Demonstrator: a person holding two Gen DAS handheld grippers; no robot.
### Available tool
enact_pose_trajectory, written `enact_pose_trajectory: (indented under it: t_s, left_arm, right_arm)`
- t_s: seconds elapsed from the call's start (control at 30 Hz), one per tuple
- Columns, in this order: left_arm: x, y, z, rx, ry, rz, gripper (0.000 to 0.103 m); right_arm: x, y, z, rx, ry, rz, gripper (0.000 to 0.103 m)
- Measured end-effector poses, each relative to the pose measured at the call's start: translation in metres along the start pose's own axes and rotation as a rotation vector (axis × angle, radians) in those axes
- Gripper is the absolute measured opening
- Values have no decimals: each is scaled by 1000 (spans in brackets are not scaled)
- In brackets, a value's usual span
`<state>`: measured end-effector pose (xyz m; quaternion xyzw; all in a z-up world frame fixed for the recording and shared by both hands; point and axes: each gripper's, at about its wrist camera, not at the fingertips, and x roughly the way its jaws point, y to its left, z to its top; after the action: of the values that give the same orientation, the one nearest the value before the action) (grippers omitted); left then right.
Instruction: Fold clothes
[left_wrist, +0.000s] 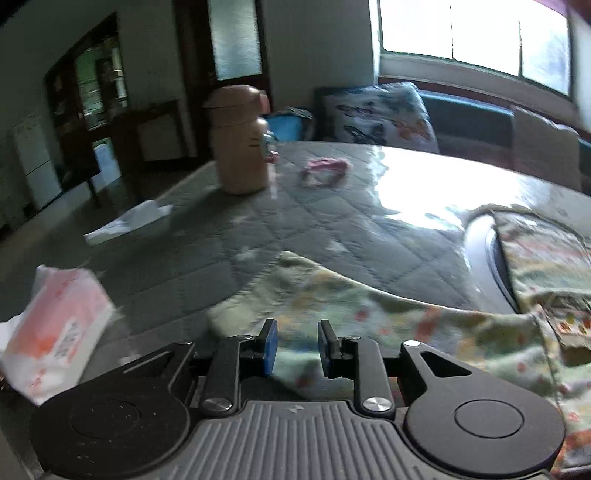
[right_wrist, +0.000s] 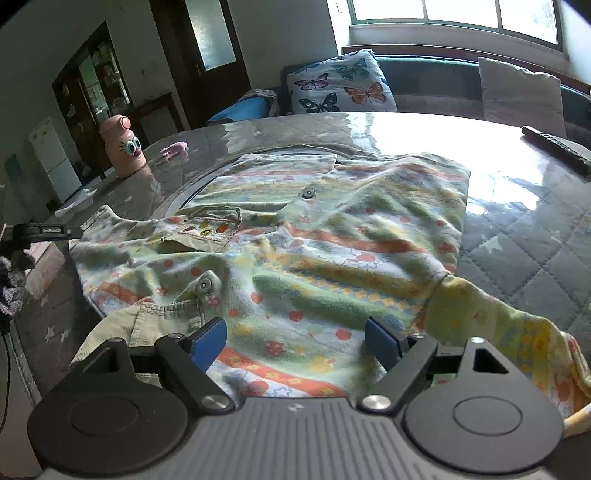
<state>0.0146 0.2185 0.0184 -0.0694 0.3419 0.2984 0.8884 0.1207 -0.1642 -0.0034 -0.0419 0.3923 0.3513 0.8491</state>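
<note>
So the left gripper (left_wrist: 297, 347) has its blue pads a little way apart with nothing pinched; the flowery cloth lies under and past the gap, not clamped. The right gripper (right_wrist: 295, 345) is spread wide, hanging over the near hem of the same garment, pads off the fabric as far as I can tell. That garment is a soft fleecy child's jacket, pale green with orange, yellow and blue flower stripes (right_wrist: 314, 243), lying mostly flat on a round glass turntable (right_wrist: 207, 181) in the middle of the table, one sleeve (right_wrist: 517, 332) trailing off to the right near the table edge and another one (left_wrist: 266, 291) poking out left onto the cover. It has khaki corduroy trim and two grey snap buttons, and a small patch pocket (right_wrist: 201, 230); can't tell if anything's in it. The table has a grey quilted cover with white stars under clear plastic (left_wrist: 207, 251), glaring hard under the window. Off to the left there's a pink-and-white pack of tissues (left_wrist: 59, 332) close to the near edge, a white crumpled tissue (left_wrist: 129, 221), a peach cartoon-face bottle with its cap on (right_wrist: 123, 147), upright, and a small pink hair tie (left_wrist: 325, 170) beside it. A black remote control (right_wrist: 557, 147) sits far right. Lots of bare cover on the right side of the jacket.
</note>
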Motion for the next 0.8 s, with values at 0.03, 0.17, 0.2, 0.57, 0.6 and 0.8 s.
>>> enact_pose_trajectory:
  t_s: [0.03,0.17,0.2,0.57,0.6,0.8]
  left_arm:
    - [0,-6,2,11,2,-19,26]
    - [-4,-35,11,65,1,-127,28]
    - [-5,-42,13,78,0,-154,29]
    - [30,-133,46,195,52,-335,30]
    - [36,-137,48,201,56,-333,30]
    - [62,-160,59,237,75,-326,30]
  right_arm:
    - [-1,-2,1,4,-1,-2,84]
    - [-3,-10,7,22,-9,-15,84]
    - [-3,-12,9,27,-12,-20,83]
    - [12,-61,52,170,-57,-85,63]
    - [15,-66,56,181,-60,-97,60]
    - [39,-93,76,225,-47,-140,53]
